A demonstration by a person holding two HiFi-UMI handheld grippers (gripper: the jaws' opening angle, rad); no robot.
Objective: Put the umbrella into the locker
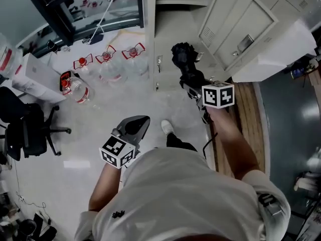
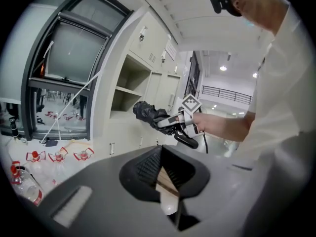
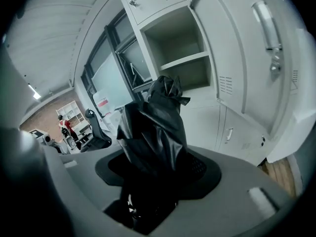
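- Umbrella (image 3: 153, 132): black, folded, fabric bunched and crinkled. It is pinched in the right gripper (image 3: 148, 181), whose jaws close on its lower part; the loose end sticks out past them.
- From the head view, the right gripper (image 1: 188, 76) is held out at arm's length and the umbrella (image 1: 183, 54) is off the floor, close in front of the locker (image 1: 235, 29) and outside it.
- Locker (image 3: 182, 48): pale grey metal, with one upper compartment standing open and a shelf across it. The compartments around it have their doors shut.
- Left gripper (image 2: 165, 179): jaws drawn together with only a sliver of floor showing between them, nothing held. It hangs low by the person's side (image 1: 134, 128).
- Floor clutter to the left: large water bottles (image 1: 108, 64) with red caps under the window (image 1: 95, 4), and a black office chair (image 1: 25, 129) well apart from the locker.
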